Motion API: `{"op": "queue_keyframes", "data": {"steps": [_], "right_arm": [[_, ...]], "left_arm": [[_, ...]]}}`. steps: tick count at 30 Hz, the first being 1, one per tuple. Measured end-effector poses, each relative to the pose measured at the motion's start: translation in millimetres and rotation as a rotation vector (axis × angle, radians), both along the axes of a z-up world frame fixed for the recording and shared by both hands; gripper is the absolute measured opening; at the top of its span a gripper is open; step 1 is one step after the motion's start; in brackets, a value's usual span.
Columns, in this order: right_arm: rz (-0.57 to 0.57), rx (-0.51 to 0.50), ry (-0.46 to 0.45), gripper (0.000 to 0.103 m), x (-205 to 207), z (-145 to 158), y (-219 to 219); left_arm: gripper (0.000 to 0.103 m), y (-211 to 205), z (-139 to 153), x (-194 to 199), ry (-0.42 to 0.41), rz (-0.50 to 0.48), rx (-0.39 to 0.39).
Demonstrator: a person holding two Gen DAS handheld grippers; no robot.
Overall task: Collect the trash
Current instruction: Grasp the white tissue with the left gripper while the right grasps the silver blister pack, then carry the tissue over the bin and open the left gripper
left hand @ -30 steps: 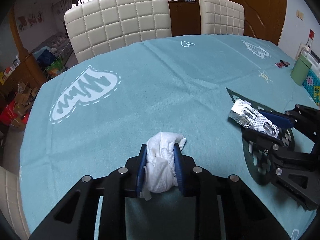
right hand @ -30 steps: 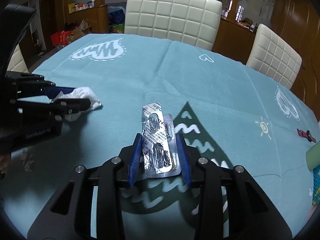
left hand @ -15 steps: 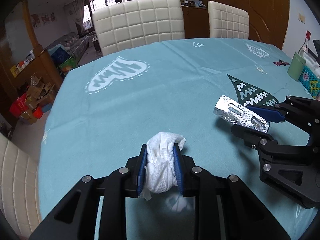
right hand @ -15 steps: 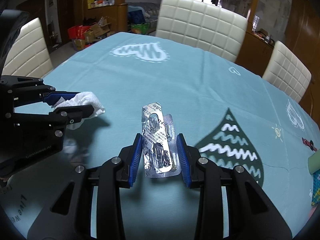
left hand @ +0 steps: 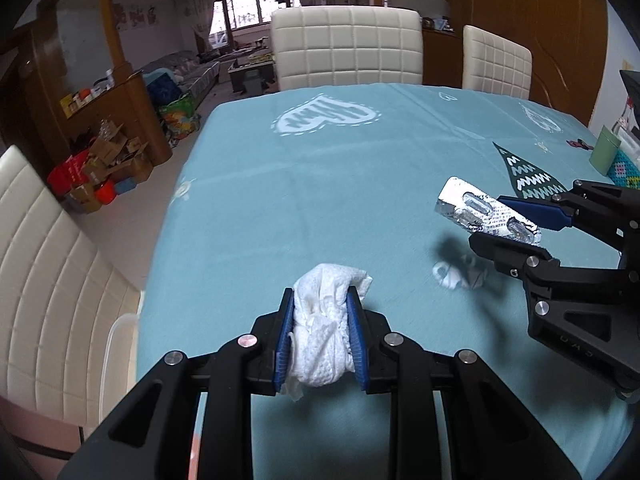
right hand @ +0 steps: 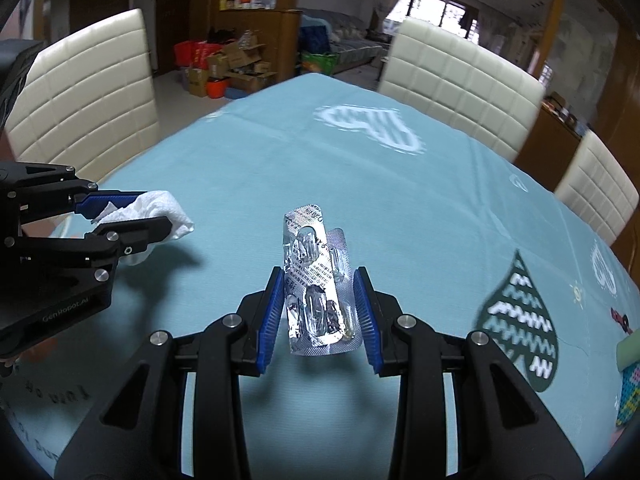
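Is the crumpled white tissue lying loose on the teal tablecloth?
No, the crumpled white tissue is clamped in the left gripper, lifted off the teal tablecloth.

Teal tablecloth (left hand: 304,200) printed with a white scribbled heart (left hand: 325,117) and a dark zigzag teardrop (right hand: 520,320), cream quilted chairs (left hand: 348,48) around it, green cup (left hand: 605,154) near the far right edge, cardboard boxes (left hand: 104,164) on the floor beyond

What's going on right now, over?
Left gripper shut on crumpled tissue. Right gripper shut on blister pack. Both lifted above teal tablecloth. Path clear.
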State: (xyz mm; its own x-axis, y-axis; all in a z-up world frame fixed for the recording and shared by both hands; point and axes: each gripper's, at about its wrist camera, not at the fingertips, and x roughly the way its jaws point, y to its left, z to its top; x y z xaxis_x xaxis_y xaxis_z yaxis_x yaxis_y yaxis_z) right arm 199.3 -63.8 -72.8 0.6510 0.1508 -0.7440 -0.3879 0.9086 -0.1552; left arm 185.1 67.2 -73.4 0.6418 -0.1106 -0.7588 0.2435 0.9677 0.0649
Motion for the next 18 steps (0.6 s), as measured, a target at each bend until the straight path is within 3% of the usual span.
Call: {"op": "queue_keyframes", "data": {"steps": [18], "right_arm": [[0.207, -0.033, -0.002, 0.037, -25, 0, 130]], "left_arm": [[0.025, 117, -5, -43, -0.009, 0.183, -0.015]]}}
